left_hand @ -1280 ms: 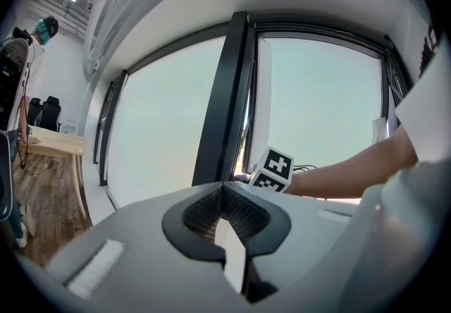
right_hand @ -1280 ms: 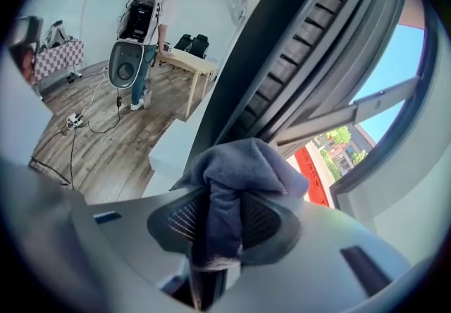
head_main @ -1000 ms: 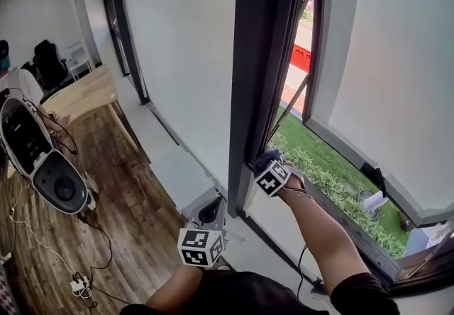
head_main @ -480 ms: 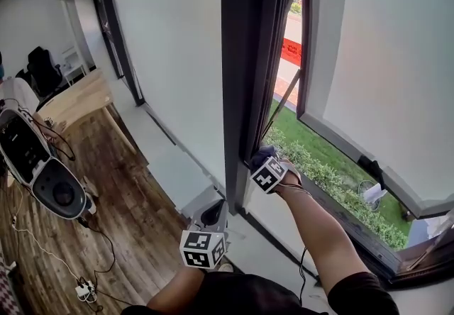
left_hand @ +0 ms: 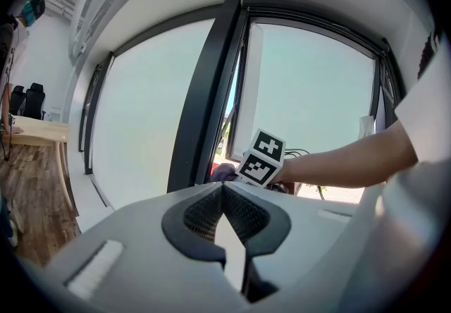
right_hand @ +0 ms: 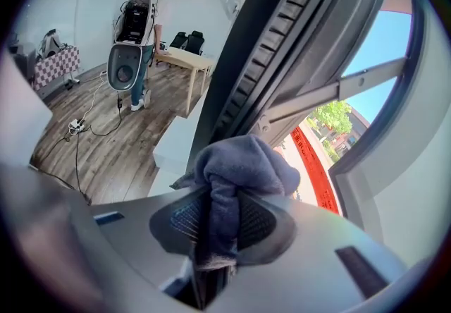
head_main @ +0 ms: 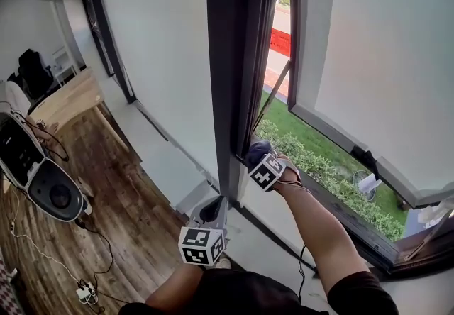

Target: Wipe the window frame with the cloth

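A dark window frame post [head_main: 230, 58] stands between the fixed pane and the open sash. My right gripper [head_main: 257, 155] is shut on a bunched grey-blue cloth [right_hand: 239, 167], which presses against the ribbed inner side of the frame [right_hand: 282, 44] near its bottom. In the head view the cloth [head_main: 257, 150] shows just past the marker cube. My left gripper [head_main: 213, 213] hangs lower, over the sill, shut with nothing in it; its own view shows the jaws closed [left_hand: 224, 206] and the right gripper's cube [left_hand: 261, 158] ahead.
The sash [head_main: 369, 58] swings outward on a metal stay arm [right_hand: 331, 96] over grass and hedge [head_main: 312, 164]. A white sill ledge [head_main: 170, 157] runs along the wall. On the wood floor stand a white machine [head_main: 35, 172], cables [head_main: 78, 285] and a desk [head_main: 67, 97].
The right gripper with the cloth has slid a little up along the frame post. The view has shifted slightly; the left gripper stays low.
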The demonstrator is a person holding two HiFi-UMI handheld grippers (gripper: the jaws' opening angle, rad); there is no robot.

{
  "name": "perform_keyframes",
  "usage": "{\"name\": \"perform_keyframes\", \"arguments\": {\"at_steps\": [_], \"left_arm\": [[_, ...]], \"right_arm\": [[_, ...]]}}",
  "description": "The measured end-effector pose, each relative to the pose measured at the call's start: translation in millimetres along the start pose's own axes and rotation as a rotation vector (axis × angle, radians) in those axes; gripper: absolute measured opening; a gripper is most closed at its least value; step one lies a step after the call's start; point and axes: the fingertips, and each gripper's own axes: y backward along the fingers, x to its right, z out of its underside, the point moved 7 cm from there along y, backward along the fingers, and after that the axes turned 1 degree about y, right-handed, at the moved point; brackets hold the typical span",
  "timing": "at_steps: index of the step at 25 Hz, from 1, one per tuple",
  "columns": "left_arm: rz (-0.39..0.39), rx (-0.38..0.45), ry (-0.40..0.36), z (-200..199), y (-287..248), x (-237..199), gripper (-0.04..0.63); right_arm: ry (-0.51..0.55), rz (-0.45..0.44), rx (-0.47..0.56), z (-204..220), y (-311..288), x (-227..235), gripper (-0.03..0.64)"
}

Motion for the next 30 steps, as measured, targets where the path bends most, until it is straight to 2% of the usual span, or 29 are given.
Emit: {"name": "perform_keyframes", "arguments": {"at_steps": [30], "left_arm": [[0.107, -0.039, -0.020, 8, -15, 42, 0.009]], "right_arm": [[-0.020, 0.044, -0.038, 70, 52, -16, 0.098]]}}
